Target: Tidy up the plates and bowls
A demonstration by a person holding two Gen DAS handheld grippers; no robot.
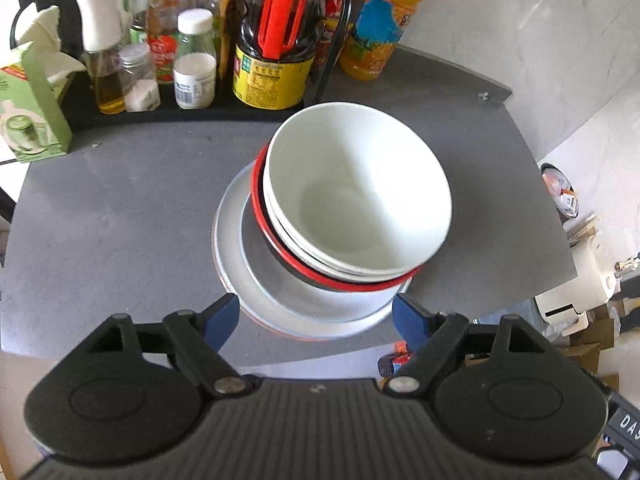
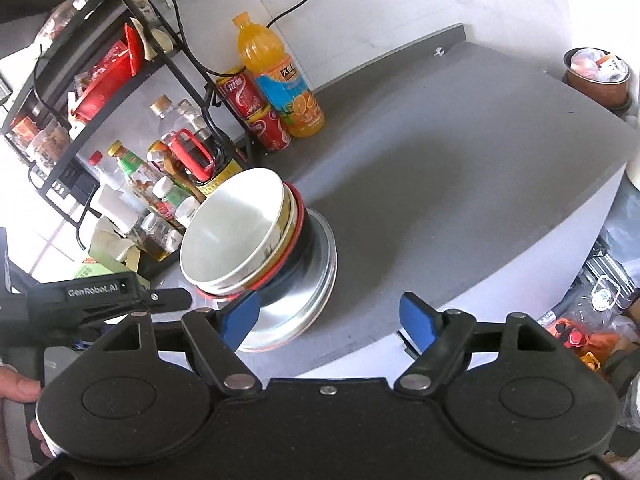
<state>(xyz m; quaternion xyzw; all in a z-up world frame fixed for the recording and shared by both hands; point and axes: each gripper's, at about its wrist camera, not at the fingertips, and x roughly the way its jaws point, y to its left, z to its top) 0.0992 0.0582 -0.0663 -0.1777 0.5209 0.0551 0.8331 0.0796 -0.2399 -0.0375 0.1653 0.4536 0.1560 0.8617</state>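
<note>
A stack of dishes stands on the grey table [image 1: 120,216]. A white bowl [image 1: 356,188] is on top, nested in other white bowls and a black bowl with a red rim [image 1: 280,246], all on white plates [image 1: 304,312]. The stack leans a little. My left gripper [image 1: 316,318] is open and empty, just short of the plates' near edge. In the right wrist view the top bowl [image 2: 236,228] and plates [image 2: 304,296] sit left of centre. My right gripper [image 2: 330,316] is open and empty, its left finger next to the plates. The left gripper's body [image 2: 96,300] shows at the left.
A rack of sauce and spice bottles [image 1: 192,52] stands at the table's back, with a green tissue box [image 1: 28,108] to the left. An orange juice bottle [image 2: 280,80] and red cans [image 2: 260,116] stand behind the stack. Cluttered floor lies past the table's right edge [image 1: 568,264].
</note>
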